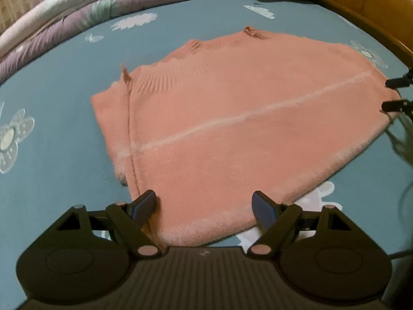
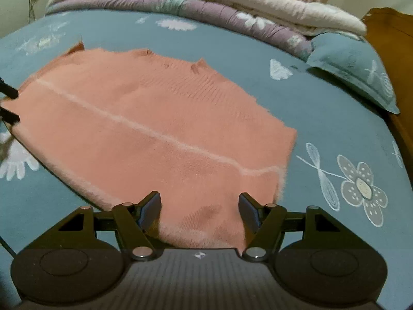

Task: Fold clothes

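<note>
A salmon-pink fuzzy knit sweater (image 1: 245, 129) lies spread flat on the blue flower-print bed sheet (image 1: 51, 82); left tool (image 1: 205, 210) and right tool (image 2: 198, 210), both wide, straddle its near edge, apparently placed to pinch it.

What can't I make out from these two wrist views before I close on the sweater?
- Sweater near hem: hidden below each gripper body in both views, so whether the fingers touch it is unclear.
- Sleeves: not visible in either view; possibly folded underneath.
- Right gripper: only its fingertips show at the left view's right edge.
- Left gripper: likewise cut off at the right view's left edge.
- Sweater's knit detail: blurred in both views.
</note>
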